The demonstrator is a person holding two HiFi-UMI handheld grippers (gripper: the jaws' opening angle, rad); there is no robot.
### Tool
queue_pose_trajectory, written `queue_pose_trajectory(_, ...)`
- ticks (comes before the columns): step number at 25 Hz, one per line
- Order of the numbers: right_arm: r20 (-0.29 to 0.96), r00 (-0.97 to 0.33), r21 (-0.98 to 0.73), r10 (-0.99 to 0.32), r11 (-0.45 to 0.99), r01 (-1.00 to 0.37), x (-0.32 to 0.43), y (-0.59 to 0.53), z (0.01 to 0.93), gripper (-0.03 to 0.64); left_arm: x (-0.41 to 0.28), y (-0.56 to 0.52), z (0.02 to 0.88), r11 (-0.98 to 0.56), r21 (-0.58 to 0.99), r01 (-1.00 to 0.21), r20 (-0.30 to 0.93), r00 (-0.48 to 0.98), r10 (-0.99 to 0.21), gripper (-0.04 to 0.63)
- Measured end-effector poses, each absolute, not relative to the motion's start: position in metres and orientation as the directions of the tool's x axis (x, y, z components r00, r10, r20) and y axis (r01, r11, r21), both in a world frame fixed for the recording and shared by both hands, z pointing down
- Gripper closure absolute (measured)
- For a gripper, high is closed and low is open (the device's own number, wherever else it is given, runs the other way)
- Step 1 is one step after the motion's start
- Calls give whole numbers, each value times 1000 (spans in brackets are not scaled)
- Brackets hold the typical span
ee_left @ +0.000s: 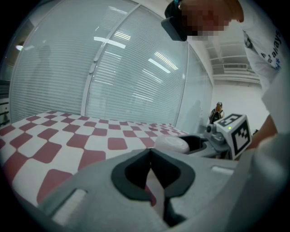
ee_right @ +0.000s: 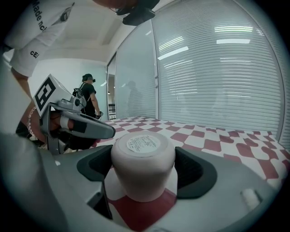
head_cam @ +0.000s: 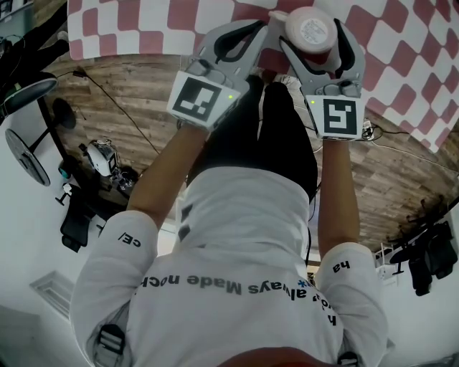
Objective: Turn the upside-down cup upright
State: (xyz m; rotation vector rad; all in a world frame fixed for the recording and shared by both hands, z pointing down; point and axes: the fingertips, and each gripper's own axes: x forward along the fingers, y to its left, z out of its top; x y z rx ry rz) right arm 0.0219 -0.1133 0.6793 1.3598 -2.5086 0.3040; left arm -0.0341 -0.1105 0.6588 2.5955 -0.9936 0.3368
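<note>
A pale pink cup (head_cam: 310,29) stands upside down on the red-and-white checked tablecloth (head_cam: 143,29), its labelled base facing up. My right gripper (head_cam: 310,20) is open around it, with a jaw close on each side of the cup (ee_right: 142,167) and a thin gap at the right pad (ee_right: 195,170). My left gripper (head_cam: 259,30) is just left of it, shut with nothing held. In the left gripper view its closed jaws (ee_left: 151,152) hover low over the cloth (ee_left: 68,136), and the cup (ee_left: 172,144) shows to the right.
The table's near edge runs just under both grippers, above a wooden floor (head_cam: 129,115) with cables. Stands and gear (head_cam: 100,161) sit on the floor at left. A glass wall with blinds (ee_right: 217,68) backs the table. Another person (ee_right: 88,97) stands far off.
</note>
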Motion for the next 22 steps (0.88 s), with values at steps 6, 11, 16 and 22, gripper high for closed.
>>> queue_pose_trajectory(6, 319, -529, -49, -786, 544, -838, 20, -116, 684, 181, -35, -110, 666, -698, 230, -678, 344, 728, -593, 591)
queue_pose_trajectory(11, 320, -530, -56, -785, 543, -838, 20, -117, 687, 179, -36, -109, 668, -697, 232, -679, 351, 726, -591, 591)
queue_pose_trajectory(16, 306, -535, -80, -787, 539, -838, 29, -115, 678, 184, -28, -109, 660, -697, 229, -680, 351, 725, -592, 591)
queue_pose_trajectory(22, 276, -538, -85, -796, 537, -839, 17, -118, 663, 184, -40, -113, 649, -695, 226, -683, 337, 724, -602, 591)
